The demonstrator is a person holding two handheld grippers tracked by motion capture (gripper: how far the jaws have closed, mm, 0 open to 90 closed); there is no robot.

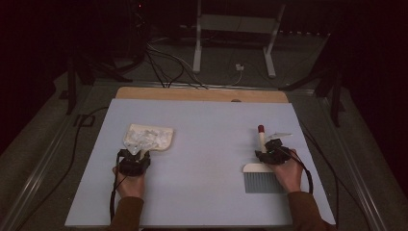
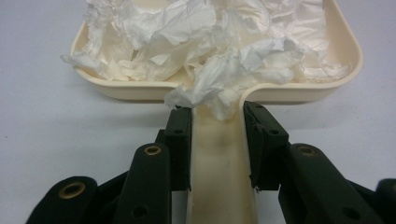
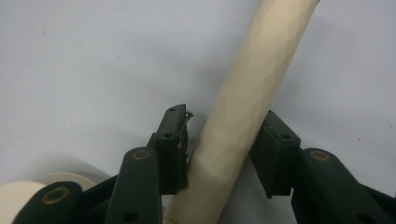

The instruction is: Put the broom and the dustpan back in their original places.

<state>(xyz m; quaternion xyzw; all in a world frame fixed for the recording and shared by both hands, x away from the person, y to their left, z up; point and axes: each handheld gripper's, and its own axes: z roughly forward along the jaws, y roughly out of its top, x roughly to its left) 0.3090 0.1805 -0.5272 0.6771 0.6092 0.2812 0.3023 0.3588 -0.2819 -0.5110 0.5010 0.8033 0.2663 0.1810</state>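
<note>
My left gripper (image 1: 136,155) clamps the dustpan (image 1: 148,137) handle at the mat's (image 1: 211,125) left; my right gripper (image 1: 269,150) grips the brush (image 1: 262,168) handle near the right edge, open mat between.

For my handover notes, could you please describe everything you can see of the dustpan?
The dustpan is cream, plastic-looking, with a shallow raised rim and a flat straight handle. It lies level on the pale blue table, left of centre, heaped with crumpled white paper. The left gripper is clamped on both edges of its handle.
</note>
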